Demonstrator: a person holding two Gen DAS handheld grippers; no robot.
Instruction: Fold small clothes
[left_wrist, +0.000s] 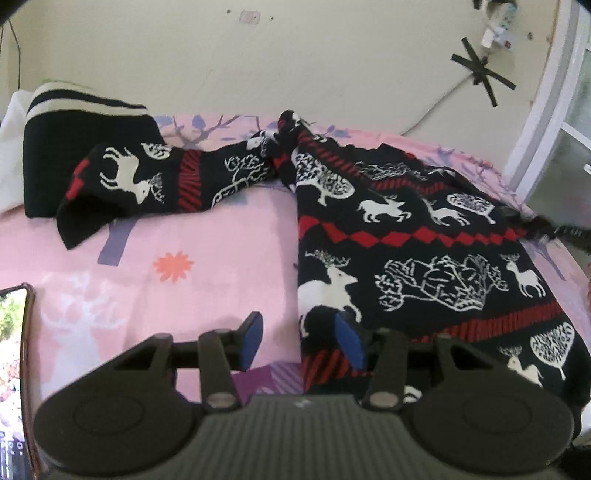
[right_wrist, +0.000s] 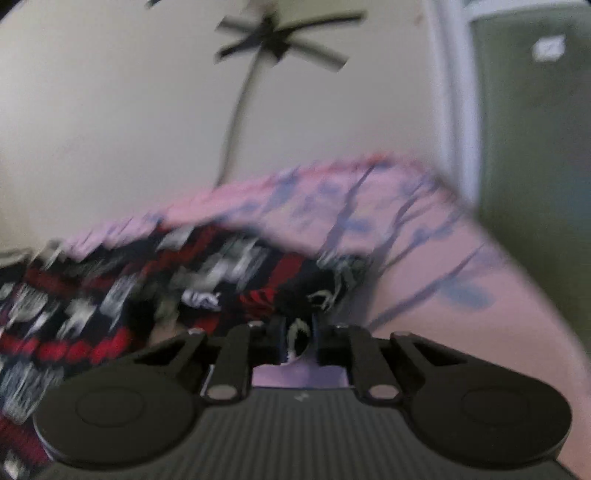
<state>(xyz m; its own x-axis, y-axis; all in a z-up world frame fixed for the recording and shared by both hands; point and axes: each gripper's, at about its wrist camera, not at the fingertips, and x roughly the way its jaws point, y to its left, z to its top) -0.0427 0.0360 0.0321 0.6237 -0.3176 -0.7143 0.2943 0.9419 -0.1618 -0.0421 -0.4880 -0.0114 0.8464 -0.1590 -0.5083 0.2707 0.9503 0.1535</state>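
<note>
A small black sweater (left_wrist: 417, 236) with white deer and red bands lies on the pink bedsheet (left_wrist: 192, 236). One sleeve (left_wrist: 155, 181) stretches out to the left. My left gripper (left_wrist: 301, 339) is open, low at the sweater's near left hem, with the right blue pad (left_wrist: 349, 341) over the fabric and the left pad (left_wrist: 252, 339) over the sheet. My right gripper (right_wrist: 298, 338) is shut on a bunched edge of the sweater (right_wrist: 207, 280). The right wrist view is blurred by motion.
A folded black and white striped garment (left_wrist: 74, 125) lies at the back left against the wall. A phone (left_wrist: 14, 369) lies at the left edge. A cable and black tape cross (left_wrist: 480, 70) are on the wall. A door frame (left_wrist: 546, 110) stands at right.
</note>
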